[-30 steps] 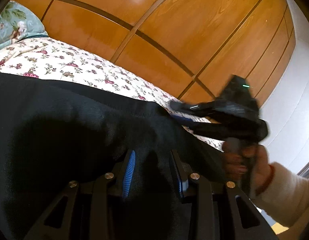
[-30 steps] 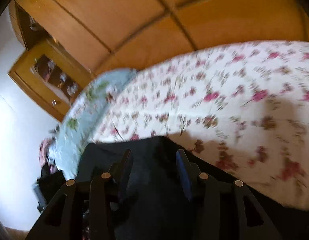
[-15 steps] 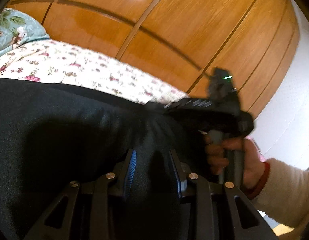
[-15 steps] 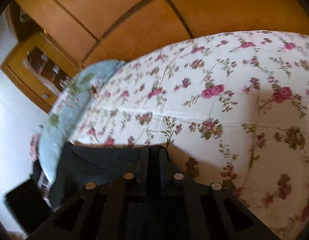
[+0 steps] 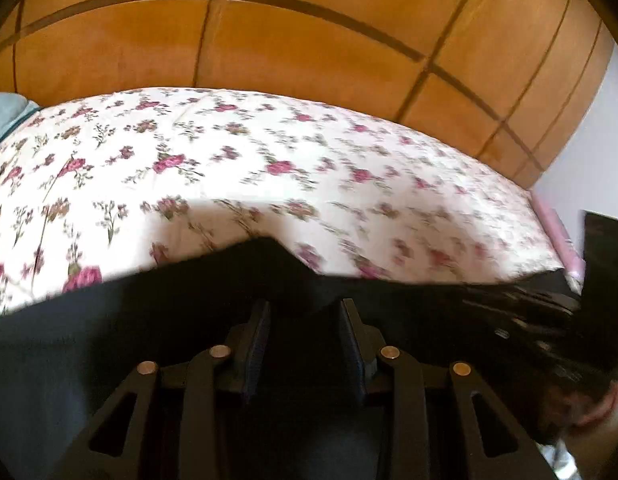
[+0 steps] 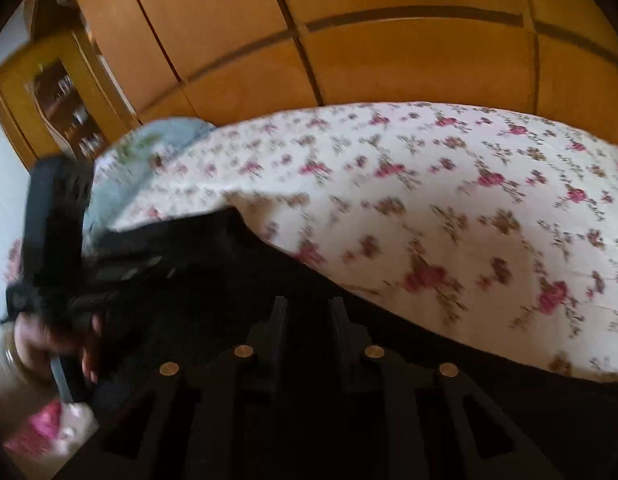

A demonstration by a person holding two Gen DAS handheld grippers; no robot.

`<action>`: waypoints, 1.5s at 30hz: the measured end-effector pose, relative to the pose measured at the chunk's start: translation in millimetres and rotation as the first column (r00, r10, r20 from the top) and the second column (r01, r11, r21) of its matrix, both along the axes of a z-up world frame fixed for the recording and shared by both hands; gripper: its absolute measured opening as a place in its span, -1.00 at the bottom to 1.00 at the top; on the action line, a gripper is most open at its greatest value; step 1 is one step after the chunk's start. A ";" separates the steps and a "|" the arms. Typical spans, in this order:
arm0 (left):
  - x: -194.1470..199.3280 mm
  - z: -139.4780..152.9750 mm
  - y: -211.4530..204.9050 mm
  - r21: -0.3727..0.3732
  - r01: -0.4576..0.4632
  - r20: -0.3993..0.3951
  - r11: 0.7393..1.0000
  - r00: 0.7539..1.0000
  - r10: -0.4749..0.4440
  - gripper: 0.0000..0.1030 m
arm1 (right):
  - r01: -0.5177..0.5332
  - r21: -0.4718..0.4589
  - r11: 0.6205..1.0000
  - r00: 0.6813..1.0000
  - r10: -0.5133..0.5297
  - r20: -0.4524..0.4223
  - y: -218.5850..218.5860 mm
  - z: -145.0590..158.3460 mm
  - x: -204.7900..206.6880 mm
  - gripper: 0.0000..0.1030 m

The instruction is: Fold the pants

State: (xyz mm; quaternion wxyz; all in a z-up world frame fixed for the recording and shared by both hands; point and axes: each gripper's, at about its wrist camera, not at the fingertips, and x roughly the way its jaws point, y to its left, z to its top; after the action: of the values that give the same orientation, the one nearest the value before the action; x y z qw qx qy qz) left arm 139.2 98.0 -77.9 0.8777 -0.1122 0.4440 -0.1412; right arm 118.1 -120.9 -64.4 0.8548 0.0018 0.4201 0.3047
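The black pants [image 5: 109,340] lie across the near side of a floral bedspread [image 5: 269,160]. My left gripper [image 5: 305,312] is shut on a bunched edge of them, and the cloth peaks just beyond its fingers. In the right wrist view, black fabric [image 6: 389,340] fills the narrow gap of my right gripper [image 6: 308,308]. Its jaws are closing and grip the cloth. Each view shows the other tool as a blurred black body [image 5: 549,320] [image 6: 109,272] close beside it, held by a hand [image 6: 41,340].
Orange wooden wardrobe doors [image 5: 309,40] stand behind the bed. A pale blue pillow [image 6: 149,148] lies at the bed's left end, with a glass-fronted cabinet [image 6: 65,108] beyond. A pink strip [image 5: 561,240] edges the bed's right end beside a white wall.
Both views have swung, and far more bedspread shows beyond the pants' edge. The right jaws have narrowed onto the fabric. In the left wrist view the right tool has slid to the lower right edge.
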 end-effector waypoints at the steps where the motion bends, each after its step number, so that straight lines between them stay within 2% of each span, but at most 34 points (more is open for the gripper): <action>1: 3.9 -2.9 3.0 -0.015 -0.014 0.005 1.000 1.000 0.014 -0.45 | 0.016 0.000 1.000 1.000 -0.016 0.003 -8.5 -3.4 1.5 -0.88; 2: 6.7 -5.0 7.3 -0.033 -0.033 0.007 0.999 0.999 0.033 -0.57 | 0.036 -0.005 0.999 0.999 -0.036 0.010 -9.9 -7.9 3.5 -0.95; 6: 12.7 -12.4 22.2 -0.084 -0.111 -0.004 0.990 0.994 0.111 -0.59 | 0.071 0.012 0.997 0.997 -0.071 0.018 -15.6 -19.5 7.0 -1.00; 9: 13.9 -15.4 29.5 -0.141 -0.117 -0.010 0.983 0.993 0.117 -0.59 | 0.067 0.029 0.997 0.998 -0.067 0.016 -16.9 -18.3 6.2 -1.00; 11: 9.4 -14.4 34.2 -0.184 -0.109 0.001 0.977 0.994 0.111 -0.60 | 0.064 0.084 0.994 0.998 -0.064 -0.009 -24.8 -16.6 5.9 -0.99; 12: 5.6 -12.9 37.4 -0.210 -0.110 0.008 0.971 0.993 0.114 -0.58 | 0.074 0.122 0.990 0.997 -0.072 -0.021 -32.2 -13.3 3.3 -0.91; 14: -4.5 -7.1 46.2 -0.263 -0.115 0.030 0.958 0.991 0.127 -0.39 | 0.119 0.153 0.981 0.993 -0.118 -0.012 -43.6 -3.3 -7.5 -0.69; 16: -20.1 2.0 52.9 -0.287 -0.120 0.064 0.950 0.988 0.144 -0.21 | 0.168 0.189 0.968 0.985 -0.172 0.003 -61.4 8.6 -26.3 -0.18; 17: -26.9 6.5 54.9 -0.288 -0.123 0.081 0.950 0.985 0.152 -0.09 | 0.187 0.206 0.961 0.981 -0.193 0.011 -71.2 13.3 -35.8 -0.12; 19: -41.7 13.4 57.4 -0.289 -0.121 0.115 0.950 0.980 0.160 -0.02 | 0.235 0.223 0.946 0.969 -0.247 0.025 -97.0 21.4 -57.5 -0.11; 23: -62.8 16.0 68.4 -0.235 -0.170 0.151 0.957 0.966 0.209 -0.02 | 0.376 0.230 0.898 0.920 -0.390 0.018 -160.1 29.4 -92.2 -0.11; 25: -69.8 8.7 78.1 -0.249 -0.207 0.143 0.946 0.958 0.247 -0.02 | 0.474 0.257 0.842 0.873 -0.489 -0.006 -200.2 32.1 -111.5 -0.09; 27: -73.3 3.1 84.3 -0.288 -0.206 0.139 0.935 0.957 0.254 -0.02 | 0.563 0.274 0.780 0.814 -0.581 -0.018 -236.9 33.8 -132.1 -0.06; 29: -76.5 3.1 85.1 -0.293 -0.201 0.158 0.935 0.954 0.255 -0.01 | 0.652 0.275 0.707 0.737 -0.676 -0.008 -271.9 35.8 -153.7 -0.04; 31: -75.2 1.4 83.7 -0.290 -0.197 0.154 0.936 0.956 0.249 -0.01 | 0.741 0.293 0.604 0.638 -0.769 -0.030 -308.1 33.4 -173.9 0.07; 34: -74.6 -1.0 84.1 -0.310 -0.194 0.150 0.931 0.957 0.249 -0.01 | 0.831 0.345 0.436 0.499 -0.858 -0.119 -358.8 21.1 -198.6 0.08; 36: -76.5 -1.4 85.1 -0.317 -0.191 0.158 0.929 0.955 0.250 -0.01 | 0.860 0.372 0.349 0.434 -0.883 -0.175 -386.6 8.9 -209.5 0.12; 40: -77.2 -2.1 83.9 -0.320 -0.190 0.158 0.928 0.955 0.250 0.00 | 0.858 0.420 0.297 0.422 -0.873 -0.245 -415.3 -9.0 -208.8 0.12; 42: -77.0 -2.7 84.4 -0.325 -0.190 0.155 0.926 0.956 0.250 0.00 | 0.857 0.448 0.253 0.410 -0.862 -0.297 -425.8 -19.4 -205.2 0.12; 45: -77.1 -3.3 85.4 -0.338 -0.189 0.154 0.922 0.956 0.252 0.00 | 0.831 0.513 0.217 0.409 -0.862 -0.298 -429.5 -23.6 -205.9 0.16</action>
State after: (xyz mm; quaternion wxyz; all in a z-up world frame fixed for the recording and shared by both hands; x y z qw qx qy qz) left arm 62.1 183.5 -81.2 0.8972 -0.2879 0.3121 -0.1216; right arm -87.8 -550.3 -88.1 0.8419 0.4878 0.2100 -0.0957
